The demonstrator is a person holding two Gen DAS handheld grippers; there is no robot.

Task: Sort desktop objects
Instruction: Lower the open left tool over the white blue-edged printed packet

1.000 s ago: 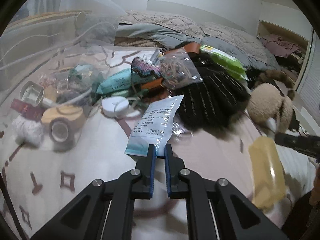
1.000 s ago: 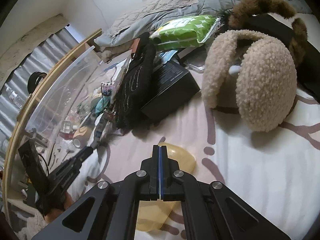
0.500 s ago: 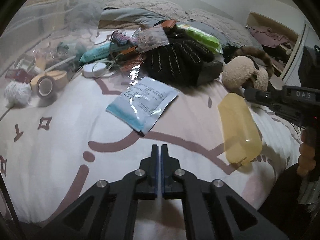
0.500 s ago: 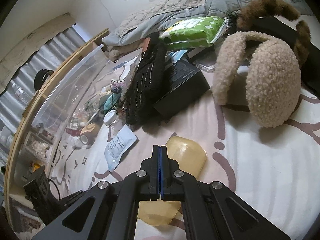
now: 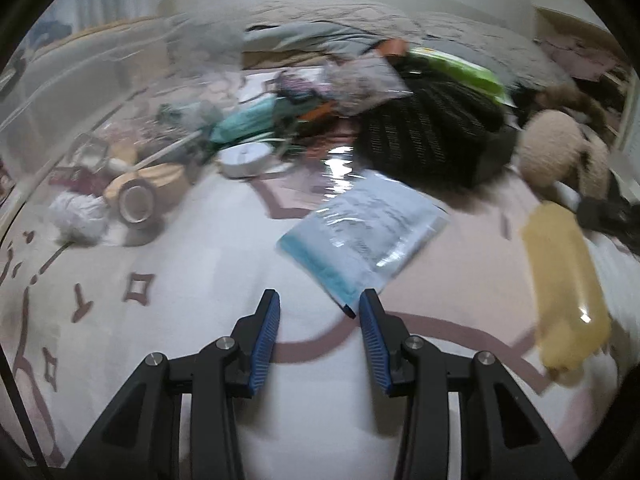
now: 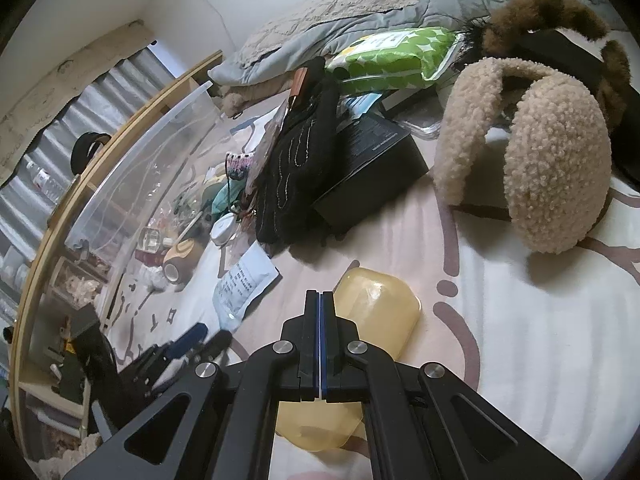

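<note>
A clear-and-blue printed packet (image 5: 362, 236) lies flat on the patterned bed sheet (image 5: 180, 264). My left gripper (image 5: 319, 322) is open, its jaws either side of the packet's near corner, just short of it. It also shows in the right wrist view (image 6: 192, 340), and so does the packet (image 6: 244, 286). My right gripper (image 6: 320, 320) is shut and empty, hovering over a translucent yellow case (image 6: 376, 320) on the sheet. The yellow case shows at right in the left wrist view (image 5: 564, 280).
A clear plastic bin (image 6: 132, 184) lies on its side at left with small items inside. A tape roll (image 5: 140, 196), white disc (image 5: 246, 158), black knit glove (image 5: 428, 136), black box (image 6: 368, 160), green wipes pack (image 6: 392, 56) and fluffy beige earmuffs (image 6: 548, 168) crowd the far side.
My left gripper has opened and moved forward to the packet's corner. The right gripper has stayed shut above the yellow case.
</note>
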